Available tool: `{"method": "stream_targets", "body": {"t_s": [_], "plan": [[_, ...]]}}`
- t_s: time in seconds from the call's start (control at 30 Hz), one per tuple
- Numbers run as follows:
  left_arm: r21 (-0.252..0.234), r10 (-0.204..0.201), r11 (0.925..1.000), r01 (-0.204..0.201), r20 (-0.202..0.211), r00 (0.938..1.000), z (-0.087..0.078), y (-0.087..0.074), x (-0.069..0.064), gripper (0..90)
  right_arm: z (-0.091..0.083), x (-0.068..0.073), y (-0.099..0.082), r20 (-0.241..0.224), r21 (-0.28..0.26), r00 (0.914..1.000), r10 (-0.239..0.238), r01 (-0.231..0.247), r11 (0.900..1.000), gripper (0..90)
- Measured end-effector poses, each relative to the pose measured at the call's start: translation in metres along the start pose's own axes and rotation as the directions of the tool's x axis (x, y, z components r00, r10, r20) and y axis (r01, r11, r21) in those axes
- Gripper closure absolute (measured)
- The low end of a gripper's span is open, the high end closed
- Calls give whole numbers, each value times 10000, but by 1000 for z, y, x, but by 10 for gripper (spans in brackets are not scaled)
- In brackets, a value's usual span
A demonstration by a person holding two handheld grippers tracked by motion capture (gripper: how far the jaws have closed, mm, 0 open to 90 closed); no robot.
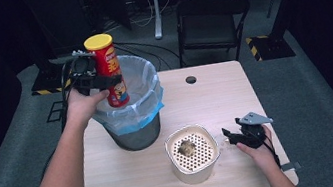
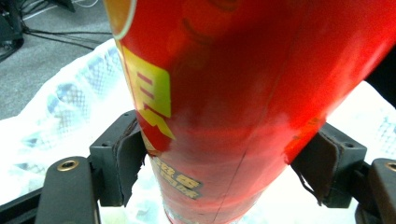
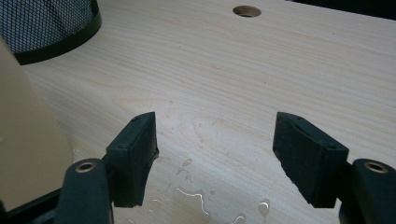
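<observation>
I'm seeing yellow lettering on the red can (image 2: 243,93) between my left jaws, but it's not reading clearly.

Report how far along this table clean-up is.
Done: nothing visibly binned yet. In hand: the left gripper is shut on the red can, held upright over the lined bin. Left, likely: drop the can in. The right gripper rests open on the table beside the beige container, which holds a small lump.

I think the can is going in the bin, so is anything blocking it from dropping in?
Nothing visible does. The left gripper holds the can upright over the bin, whose bag-lined mouth is open beneath it. The cream container sits apart on the table.
</observation>
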State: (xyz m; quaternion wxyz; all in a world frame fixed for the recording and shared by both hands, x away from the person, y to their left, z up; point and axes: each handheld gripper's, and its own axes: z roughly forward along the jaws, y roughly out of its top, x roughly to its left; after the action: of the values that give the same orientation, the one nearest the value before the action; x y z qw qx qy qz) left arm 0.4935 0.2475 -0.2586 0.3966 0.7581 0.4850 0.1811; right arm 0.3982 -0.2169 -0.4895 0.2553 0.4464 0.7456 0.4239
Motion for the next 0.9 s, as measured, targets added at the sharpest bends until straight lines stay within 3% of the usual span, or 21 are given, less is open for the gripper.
{"method": "stream_targets", "body": {"t_s": [0.07,0.13,0.27,0.33,0.5,0.6,0.67,0.9], "plan": [[141,62,9999,-61,-61,10000,1,-1,0,232,0,0,0,6,3,10000,-24,24,10000,303],[324,383,9988,-376,-204,9991,0,-1,2,228,0,1,0,-2,8,10000,-20,20,10000,303],[99,123,9999,-122,-160,9998,-1,-4,5,170,0,0,0,-2,-5,10000,0,0,10000,303],[-140,-200,9997,196,-288,9994,-6,-9,8,134,0,0,0,5,-26,10000,43,-43,10000,302],[-351,-437,9985,424,-367,9984,-13,-16,16,138,0,0,0,28,-14,10000,75,-75,10000,303],[-471,-541,9975,534,-122,9985,-20,-19,18,145,0,0,0,13,14,10000,-37,37,10000,303],[-525,-279,9982,288,169,9995,-31,-22,19,162,0,1,0,28,43,10000,-24,24,10000,302],[-587,-76,9982,110,579,9983,-49,-28,15,220,0,1,0,49,60,10000,-28,27,10000,303]]}}
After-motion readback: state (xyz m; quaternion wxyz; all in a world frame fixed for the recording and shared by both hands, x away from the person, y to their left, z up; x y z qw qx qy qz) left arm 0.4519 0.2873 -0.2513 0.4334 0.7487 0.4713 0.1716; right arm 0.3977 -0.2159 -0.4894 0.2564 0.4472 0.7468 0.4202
